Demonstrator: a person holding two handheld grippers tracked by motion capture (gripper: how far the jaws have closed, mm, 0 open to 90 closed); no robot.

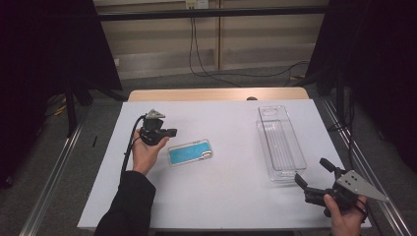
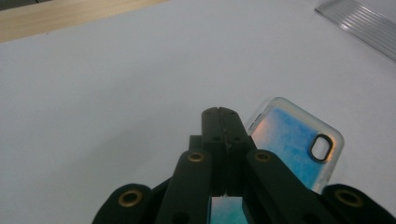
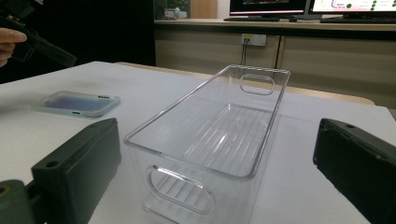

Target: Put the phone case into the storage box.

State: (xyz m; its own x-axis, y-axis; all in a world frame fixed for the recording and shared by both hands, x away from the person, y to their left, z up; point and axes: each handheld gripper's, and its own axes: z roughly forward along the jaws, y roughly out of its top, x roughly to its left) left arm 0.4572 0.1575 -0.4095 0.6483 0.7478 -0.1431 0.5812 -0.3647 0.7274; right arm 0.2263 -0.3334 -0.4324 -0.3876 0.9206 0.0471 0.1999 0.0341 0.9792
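Note:
A blue phone case (image 1: 190, 152) with a clear rim lies flat on the white table cover (image 1: 221, 196), left of centre. Just left of it, a hand holds my left gripper (image 1: 173, 132) slightly above the table, jaws shut and empty. In the left gripper view the shut jaw tips (image 2: 221, 112) sit over the near end of the case (image 2: 294, 140). A long clear plastic bin (image 1: 280, 142) stands empty at the right. My right gripper (image 1: 310, 170) is near the bin's front end, open wide; in its own view the bin (image 3: 219, 140) lies ahead between the jaws, untouched.
The wooden table edge (image 1: 216, 93) runs along the far side. Metal rails (image 1: 49, 177) flank the table on the floor, and cables (image 1: 206, 69) trail behind. The phone case (image 3: 77, 103) and the left gripper (image 3: 42, 46) appear at the left of the right gripper view.

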